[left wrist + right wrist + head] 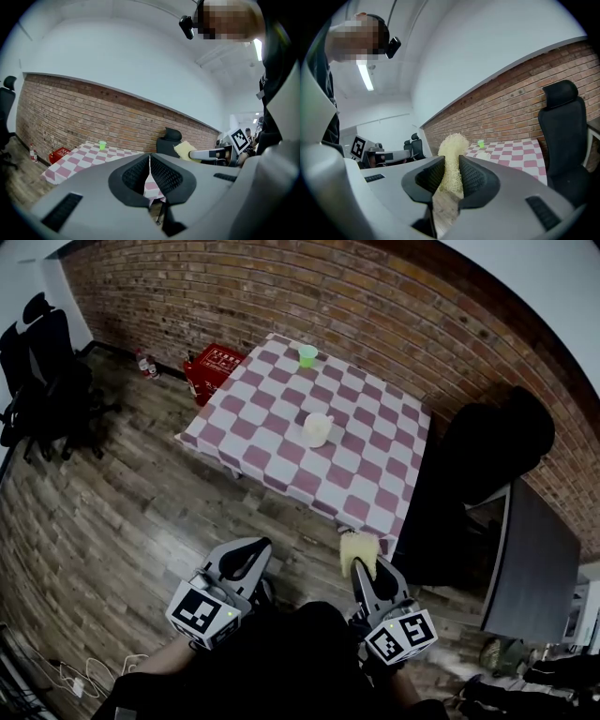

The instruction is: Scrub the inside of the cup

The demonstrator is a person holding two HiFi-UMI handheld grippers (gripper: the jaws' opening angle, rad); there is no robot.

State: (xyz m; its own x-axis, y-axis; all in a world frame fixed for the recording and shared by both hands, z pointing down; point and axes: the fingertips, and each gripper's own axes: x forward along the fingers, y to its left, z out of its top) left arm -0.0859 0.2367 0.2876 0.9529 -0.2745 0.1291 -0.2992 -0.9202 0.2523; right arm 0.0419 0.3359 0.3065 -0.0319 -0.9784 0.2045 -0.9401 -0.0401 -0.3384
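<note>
Fingers of the left gripper are pressed together with nothing between them. The right gripper has its fingers clamped on a pale yellow scrubber, and the scrubber's fibrous top sticks out past the tips.

In the head view both grippers are held low in front of the person, above the wood floor and short of the table, left and right of each other and apart.

The table wears a red-and-white checked cloth and stands against a brick wall. The white cup stands upright near the middle of the cloth, well apart from both grippers and from the scrubber. A green cup stands at the far edge, close to the wall.

A red crate sits on the floor by the table's far left corner, with a bottle near it. A black chair stands just to the right of the table, and a dark desk lies nearer on that side. More black chairs are at the far left.
</note>
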